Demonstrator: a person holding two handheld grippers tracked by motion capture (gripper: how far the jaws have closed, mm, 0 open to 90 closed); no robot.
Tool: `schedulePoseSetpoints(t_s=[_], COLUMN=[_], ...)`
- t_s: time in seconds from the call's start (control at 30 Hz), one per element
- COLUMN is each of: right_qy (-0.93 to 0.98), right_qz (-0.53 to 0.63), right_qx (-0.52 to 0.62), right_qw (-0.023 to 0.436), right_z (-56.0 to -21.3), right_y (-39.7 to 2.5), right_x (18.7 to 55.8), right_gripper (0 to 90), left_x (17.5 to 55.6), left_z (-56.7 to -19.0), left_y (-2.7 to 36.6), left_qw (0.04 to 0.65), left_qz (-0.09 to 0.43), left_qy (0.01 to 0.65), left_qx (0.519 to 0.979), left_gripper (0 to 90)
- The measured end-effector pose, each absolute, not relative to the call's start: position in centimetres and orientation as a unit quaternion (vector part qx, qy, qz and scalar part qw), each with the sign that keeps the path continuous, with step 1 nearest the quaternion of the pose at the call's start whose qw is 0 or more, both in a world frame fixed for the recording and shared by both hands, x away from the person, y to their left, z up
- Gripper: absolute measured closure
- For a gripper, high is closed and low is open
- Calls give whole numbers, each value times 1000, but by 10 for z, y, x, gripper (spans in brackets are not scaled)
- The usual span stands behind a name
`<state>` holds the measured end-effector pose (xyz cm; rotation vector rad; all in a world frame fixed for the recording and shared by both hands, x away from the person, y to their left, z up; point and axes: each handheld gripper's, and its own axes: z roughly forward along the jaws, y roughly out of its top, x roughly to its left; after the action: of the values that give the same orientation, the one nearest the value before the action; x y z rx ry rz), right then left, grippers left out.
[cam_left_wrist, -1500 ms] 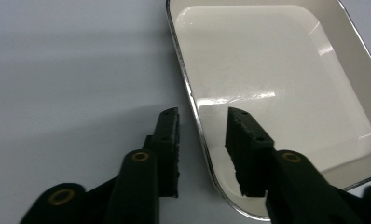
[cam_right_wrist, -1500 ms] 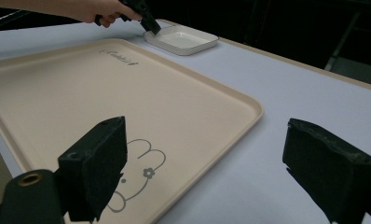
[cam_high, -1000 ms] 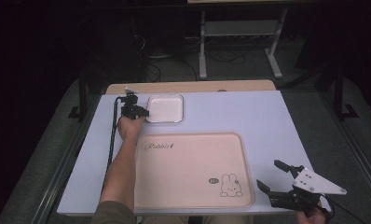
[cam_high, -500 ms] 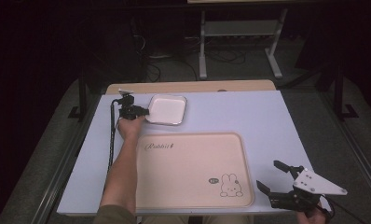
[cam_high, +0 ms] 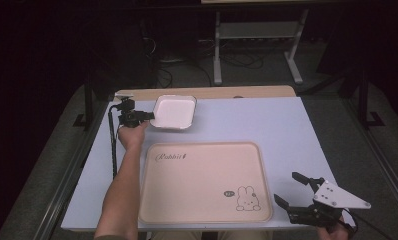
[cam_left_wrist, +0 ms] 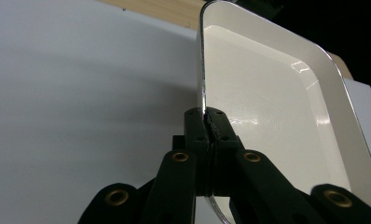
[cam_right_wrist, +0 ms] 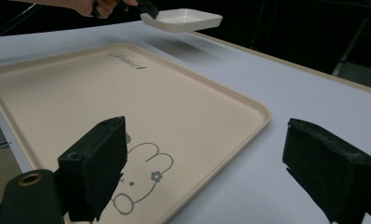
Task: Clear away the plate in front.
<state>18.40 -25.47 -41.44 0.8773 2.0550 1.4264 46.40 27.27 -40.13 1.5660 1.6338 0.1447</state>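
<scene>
Lifted slightly since a second ago, the white rectangular dish is pinched by its rim in the left gripper, above the table's far-left corner, clear for carrying toward the beige rabbit tray. The right gripper is spread, idle beside the tray.

A beige tray with a rabbit drawing and "Rabbit" lettering lies on the pale bench. A metal stand sits on the floor beyond.
</scene>
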Motion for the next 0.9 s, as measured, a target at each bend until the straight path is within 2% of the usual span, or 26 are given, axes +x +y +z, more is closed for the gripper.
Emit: schedulePoseSetpoints(t_s=[0.27, 0.9], right_qy=[748, 746], right_qz=[522, 518], right_qx=[327, 334], right_qw=[248, 253], right_z=[-414, -414], right_y=[-256, -256], right_x=[183, 183], right_gripper=[129, 129], left_x=[447, 421], left_z=[-384, -369], left_y=[279, 285], left_qw=[444, 474], left_qz=[61, 46], left_qy=[643, 622], left_qx=[621, 622], left_gripper=[889, 889])
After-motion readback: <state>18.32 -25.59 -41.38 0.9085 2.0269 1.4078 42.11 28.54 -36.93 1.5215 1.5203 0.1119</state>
